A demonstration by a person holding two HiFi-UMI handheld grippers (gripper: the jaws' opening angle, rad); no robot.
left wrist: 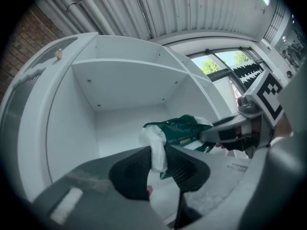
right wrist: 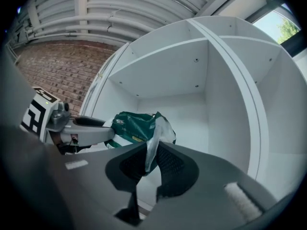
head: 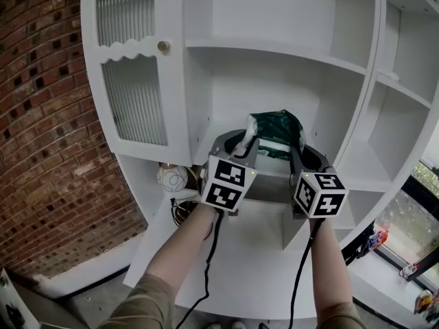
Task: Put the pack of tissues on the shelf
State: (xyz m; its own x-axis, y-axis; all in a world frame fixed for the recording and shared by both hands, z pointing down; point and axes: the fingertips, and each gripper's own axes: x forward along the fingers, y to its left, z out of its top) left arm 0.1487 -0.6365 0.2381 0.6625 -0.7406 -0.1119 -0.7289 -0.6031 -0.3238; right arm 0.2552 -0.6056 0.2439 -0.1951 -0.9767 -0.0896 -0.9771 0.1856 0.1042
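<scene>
The pack of tissues (head: pixel 278 130) is a green and white plastic bag, held up in front of the middle shelf (head: pixel 218 137) of a white cabinet. My left gripper (head: pixel 245 141) is shut on the pack's crumpled white left end (left wrist: pixel 154 145), which is squeezed between the pads. My right gripper (head: pixel 300 148) is shut on the right end flap (right wrist: pixel 154 140). In the left gripper view the pack (left wrist: pixel 184 130) hangs just over the shelf floor, with the right gripper (left wrist: pixel 224 134) beyond it. The right gripper view shows the pack (right wrist: pixel 132 125) and the left gripper (right wrist: pixel 88 127) against the shelf's back wall.
A ribbed-glass door (head: pixel 134 81) with a small knob (head: pixel 163 46) stands open at the left. A round patterned ball (head: pixel 171 178) sits on the lower shelf under it. More open compartments (head: pixel 405 88) lie to the right. A brick wall (head: pixel 41 136) flanks the cabinet.
</scene>
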